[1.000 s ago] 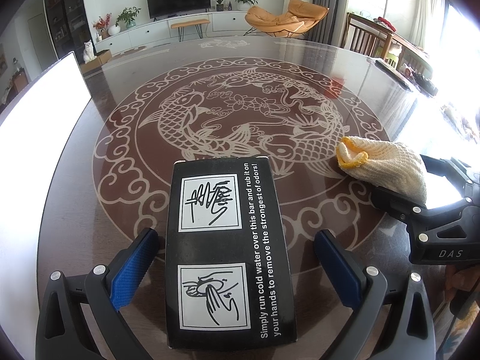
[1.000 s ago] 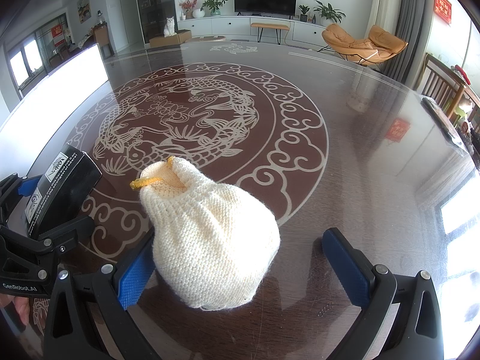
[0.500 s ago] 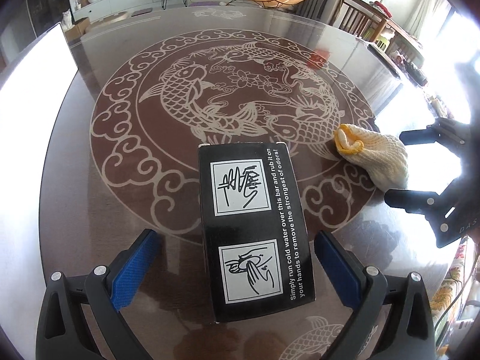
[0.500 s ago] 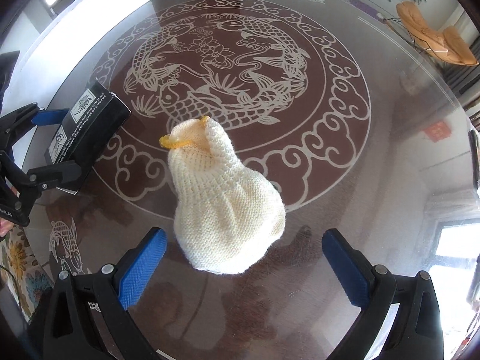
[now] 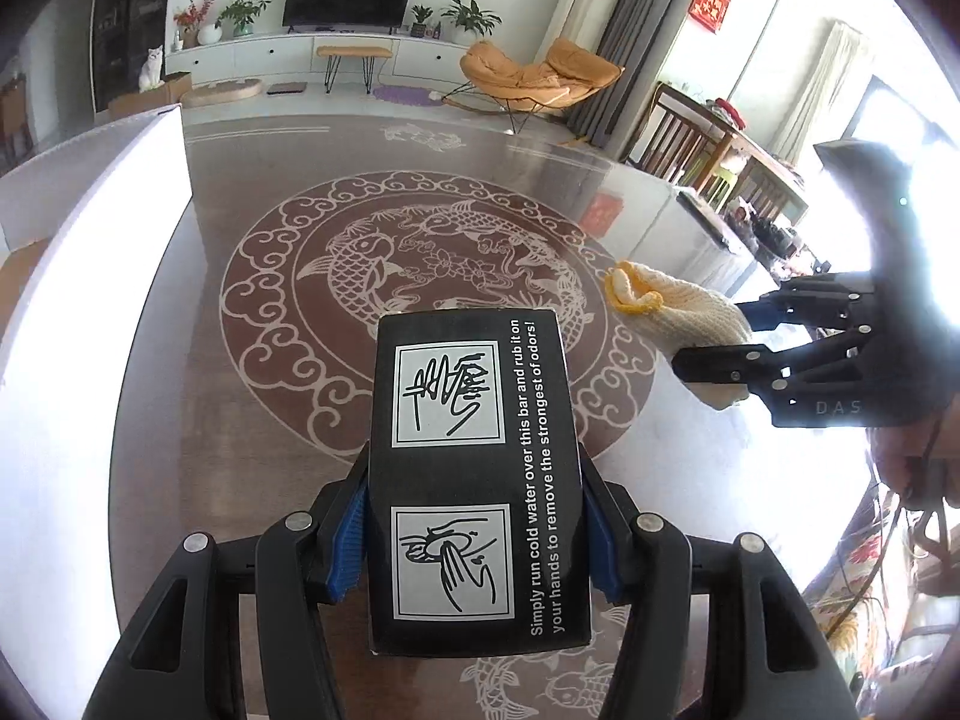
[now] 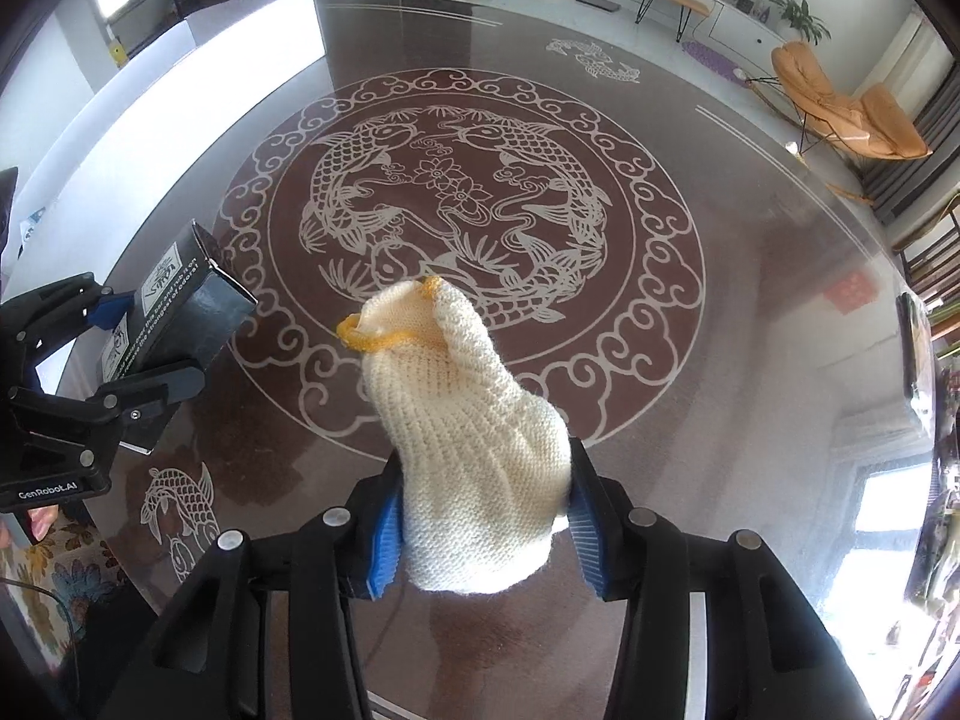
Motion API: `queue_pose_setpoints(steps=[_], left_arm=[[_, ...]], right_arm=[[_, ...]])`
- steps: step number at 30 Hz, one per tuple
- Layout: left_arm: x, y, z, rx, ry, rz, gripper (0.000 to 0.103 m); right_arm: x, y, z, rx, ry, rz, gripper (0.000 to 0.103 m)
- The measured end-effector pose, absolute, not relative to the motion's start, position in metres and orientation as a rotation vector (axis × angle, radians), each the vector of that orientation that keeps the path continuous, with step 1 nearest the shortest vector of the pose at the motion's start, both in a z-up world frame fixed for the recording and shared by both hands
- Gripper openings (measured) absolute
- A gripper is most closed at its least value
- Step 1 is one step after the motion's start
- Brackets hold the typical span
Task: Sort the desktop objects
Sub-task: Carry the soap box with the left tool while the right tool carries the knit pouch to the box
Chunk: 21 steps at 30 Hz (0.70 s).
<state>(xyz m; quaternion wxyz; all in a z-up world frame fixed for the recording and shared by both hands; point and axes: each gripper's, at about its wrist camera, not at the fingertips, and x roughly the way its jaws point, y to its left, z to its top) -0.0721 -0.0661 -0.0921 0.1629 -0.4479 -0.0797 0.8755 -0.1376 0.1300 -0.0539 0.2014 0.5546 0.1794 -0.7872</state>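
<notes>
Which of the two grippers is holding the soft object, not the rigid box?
The right gripper: its blue pads squeeze the cream knitted glove with a yellow cuff. The left gripper clamps the black cardboard box.

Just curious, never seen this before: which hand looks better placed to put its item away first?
Neither clearly: left gripper clamps the black box, right gripper clamps the knitted glove, and no bin shows.
</notes>
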Motion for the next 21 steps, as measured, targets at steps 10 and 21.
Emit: queue_pose_setpoints(steps=[10,21], left_arm=[[-0.044,-0.256,0.016,-1.167,-0.32,2.899,0.058],[-0.036,-0.382,-0.091,-1.722,-0.431,2.979,0.061]], right_arm=[[-0.125,-0.073,0.079,1.112,0.361,-2.105,0.048],[-0.098,-0.298,-0.017,1.164,0.484,-1.827,0.067]])
